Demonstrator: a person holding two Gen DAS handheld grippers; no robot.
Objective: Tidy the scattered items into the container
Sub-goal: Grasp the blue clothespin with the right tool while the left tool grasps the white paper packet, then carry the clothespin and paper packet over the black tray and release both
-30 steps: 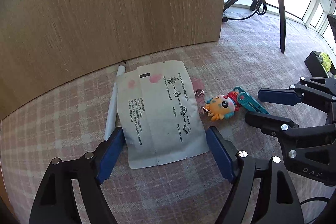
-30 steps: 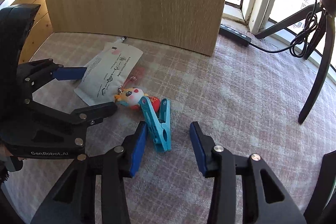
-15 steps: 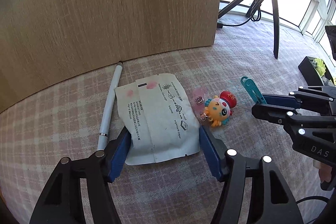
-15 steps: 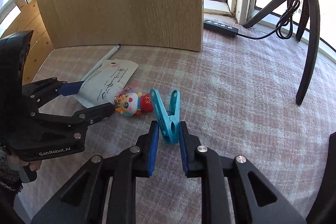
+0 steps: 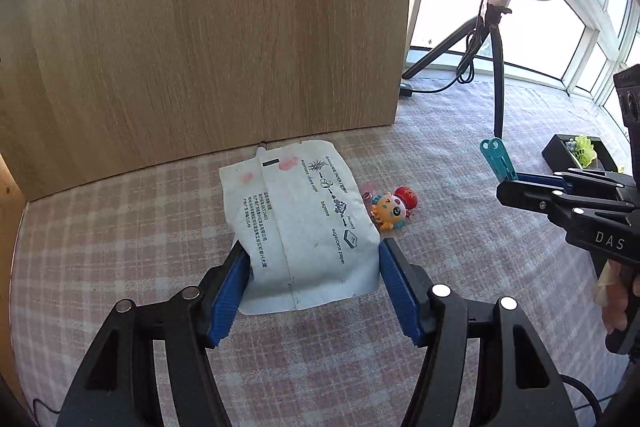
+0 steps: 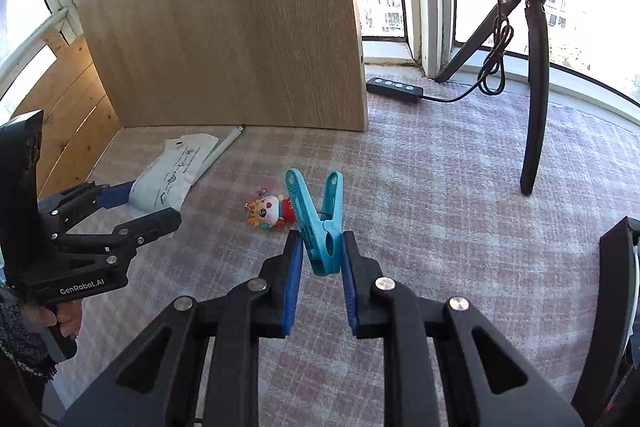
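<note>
Bright window daylight, sharp focus, fisheye-curved edges.

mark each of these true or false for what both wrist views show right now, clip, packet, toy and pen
1. The right gripper is shut on the blue clip. True.
2. The left gripper is empty. False: its jaws hold the white paper packet.
3. The toy keychain lies on the plaid cloth. True.
4. The white pen is already in the black container. False: it lies by the wooden panel.
</note>
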